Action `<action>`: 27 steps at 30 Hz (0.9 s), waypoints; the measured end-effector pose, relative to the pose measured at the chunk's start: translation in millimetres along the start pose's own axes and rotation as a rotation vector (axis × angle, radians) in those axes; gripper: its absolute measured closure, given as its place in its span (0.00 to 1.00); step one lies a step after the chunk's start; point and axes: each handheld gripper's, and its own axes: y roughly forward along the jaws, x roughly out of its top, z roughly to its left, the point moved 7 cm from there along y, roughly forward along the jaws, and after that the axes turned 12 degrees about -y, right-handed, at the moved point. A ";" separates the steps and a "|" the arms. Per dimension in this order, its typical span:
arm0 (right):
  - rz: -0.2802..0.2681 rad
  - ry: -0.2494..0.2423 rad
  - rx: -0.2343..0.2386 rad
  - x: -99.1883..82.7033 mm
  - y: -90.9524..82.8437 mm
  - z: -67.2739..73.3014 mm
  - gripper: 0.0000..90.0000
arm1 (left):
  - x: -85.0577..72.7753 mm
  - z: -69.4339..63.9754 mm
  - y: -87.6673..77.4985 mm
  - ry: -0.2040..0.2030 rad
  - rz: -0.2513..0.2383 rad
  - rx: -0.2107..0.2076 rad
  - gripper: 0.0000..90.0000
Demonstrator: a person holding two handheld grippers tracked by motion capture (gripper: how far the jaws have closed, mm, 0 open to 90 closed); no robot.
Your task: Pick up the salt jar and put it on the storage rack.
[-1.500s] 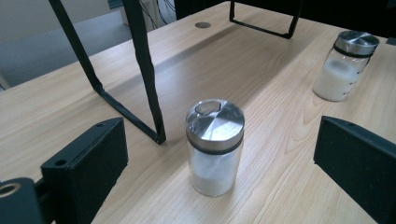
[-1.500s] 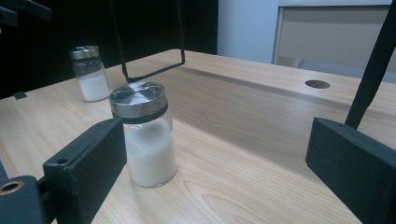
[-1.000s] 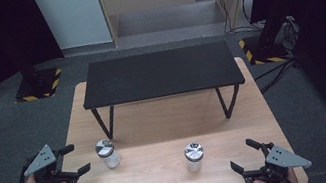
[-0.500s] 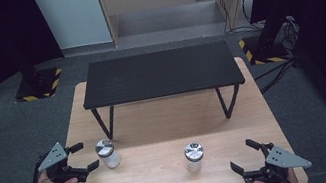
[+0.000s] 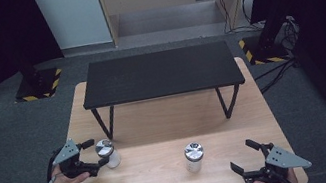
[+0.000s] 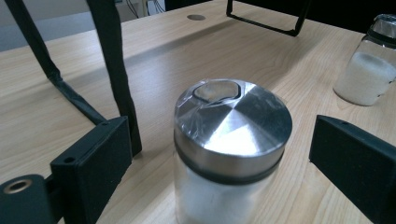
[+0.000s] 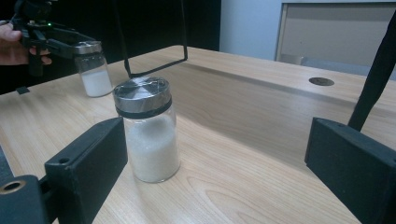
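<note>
Two glass jars of white powder with metal lids stand on the wooden table (image 5: 156, 123). My left gripper (image 5: 96, 153) has its jaws on either side of the left jar (image 5: 107, 153). In the left gripper view that jar (image 6: 232, 140) stands between the black jaws with a gap on each side. The left gripper (image 6: 219, 137) is open, and its jaws have just been closing a little. The second jar (image 5: 193, 156) stands near the middle front. My right gripper (image 5: 243, 155) is open at the front right, apart from it. In the right gripper view this jar (image 7: 147, 130) stands ahead of the right gripper (image 7: 219, 140), near the left jaw.
A low black stand (image 5: 160, 74) on thin legs covers the far half of the table. Its legs (image 6: 112, 70) rise just behind the left jar. The right gripper view has the left jar (image 7: 93, 70) and the left gripper (image 7: 51, 35) far off. A round hole (image 7: 321, 81) sits in the tabletop.
My left gripper has moved right and down to the left jar, and its jaws now stand around it. The right gripper and both jars have stayed in place.
</note>
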 end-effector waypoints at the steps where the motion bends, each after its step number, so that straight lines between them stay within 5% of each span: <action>1: 0.000 0.000 0.000 0.0 -0.1 0.1 0.07 | 0.3 -0.6 2.0 0.003 0.001 0.000 0.07; 8: -0.001 0.000 0.002 -0.1 -0.4 0.0 0.07 | 2.1 -2.8 14.2 0.021 0.011 -0.002 0.11; 14: -0.002 0.001 0.003 -0.2 -0.9 -0.1 0.07 | 3.0 -2.3 17.4 0.015 0.008 -0.008 0.37; 27: -0.004 0.000 0.003 -0.1 -1.3 0.4 0.07 | 2.1 -4.7 16.7 -0.011 -0.005 0.002 0.38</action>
